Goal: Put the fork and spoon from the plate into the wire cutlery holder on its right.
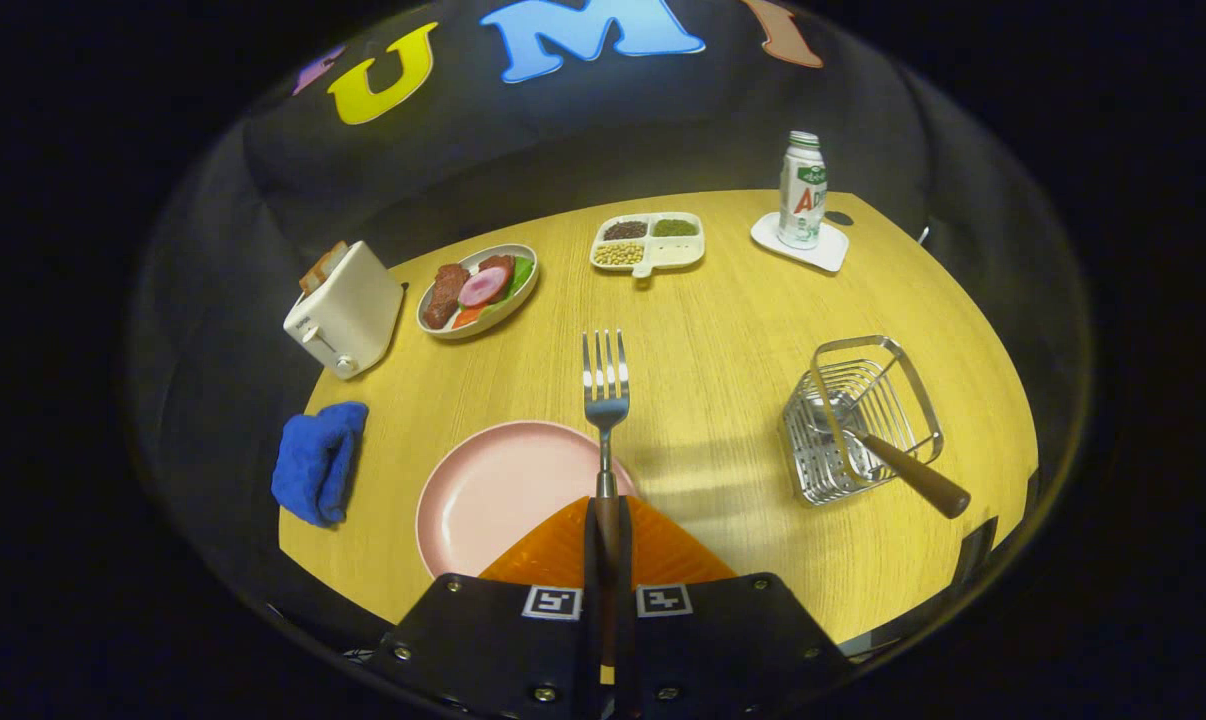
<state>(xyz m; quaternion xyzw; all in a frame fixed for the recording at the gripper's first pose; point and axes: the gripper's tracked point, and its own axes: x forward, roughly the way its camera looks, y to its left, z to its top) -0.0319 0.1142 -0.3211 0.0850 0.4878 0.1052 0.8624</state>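
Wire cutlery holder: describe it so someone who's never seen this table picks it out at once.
Start from the round wooden table and the pink plate nearest the gripper, which is shut on the fork. Right of the plate stands the wire cutlery holder. It is the table's one bare metal basket, with a brown-handled utensil leaning out of it.

The gripper point(608, 530) has a dark body with silver screws along its edges and two square black-and-white markers side by side near its fingers.
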